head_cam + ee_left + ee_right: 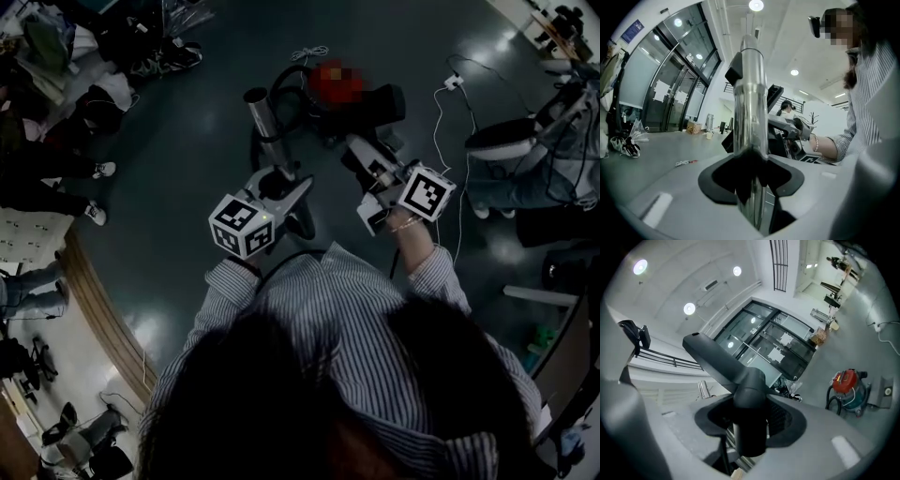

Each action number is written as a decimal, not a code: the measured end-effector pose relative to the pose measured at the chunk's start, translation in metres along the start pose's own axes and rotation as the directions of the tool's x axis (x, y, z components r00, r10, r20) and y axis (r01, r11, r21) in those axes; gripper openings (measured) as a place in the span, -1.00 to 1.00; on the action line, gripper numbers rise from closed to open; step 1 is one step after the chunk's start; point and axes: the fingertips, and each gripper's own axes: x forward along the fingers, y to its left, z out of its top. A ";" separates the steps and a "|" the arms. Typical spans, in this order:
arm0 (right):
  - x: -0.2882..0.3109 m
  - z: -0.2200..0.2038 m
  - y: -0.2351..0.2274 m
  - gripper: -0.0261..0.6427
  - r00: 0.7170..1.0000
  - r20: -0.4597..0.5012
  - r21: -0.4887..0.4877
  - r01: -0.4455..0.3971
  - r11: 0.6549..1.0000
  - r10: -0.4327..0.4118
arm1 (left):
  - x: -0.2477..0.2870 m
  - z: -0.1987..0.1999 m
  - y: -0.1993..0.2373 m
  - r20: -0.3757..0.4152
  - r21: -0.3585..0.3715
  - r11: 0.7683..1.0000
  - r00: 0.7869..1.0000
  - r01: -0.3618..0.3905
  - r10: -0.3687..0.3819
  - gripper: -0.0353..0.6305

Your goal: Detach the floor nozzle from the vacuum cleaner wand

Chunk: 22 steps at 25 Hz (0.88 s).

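In the head view my left gripper is shut on the chrome wand, which sticks out past the jaws towards the floor. The left gripper view shows the wand running up between the pads of that gripper, a black clip near its far end. My right gripper is shut on the black floor nozzle. The right gripper view shows the nozzle's round neck clamped in that gripper, its flat head slanting up left. In the head view, wand and nozzle look apart.
A red vacuum canister with a black hose stands on the dark floor. A white cable and plug lie at the right near an office chair. People's shoes are at the left, beside a curved wooden edge.
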 end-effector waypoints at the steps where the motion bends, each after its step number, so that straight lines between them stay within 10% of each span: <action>1: -0.002 -0.002 -0.002 -0.35 1.000 0.025 0.009 0.008 1.000 -0.008 | -0.001 -0.005 -0.001 -0.013 0.003 1.000 1.000 -0.001 0.001 -0.42; 10: -0.023 -0.042 -0.031 -0.35 0.982 0.073 0.100 0.168 0.981 -0.175 | -0.002 -0.040 -0.008 -0.085 -0.033 0.999 0.996 -0.004 0.001 -0.42; 22: -0.018 -0.051 -0.023 -0.35 0.994 -0.021 0.072 0.104 0.992 -0.103 | 0.008 -0.055 -0.018 -0.132 -0.024 1.000 0.991 0.012 -0.015 -0.42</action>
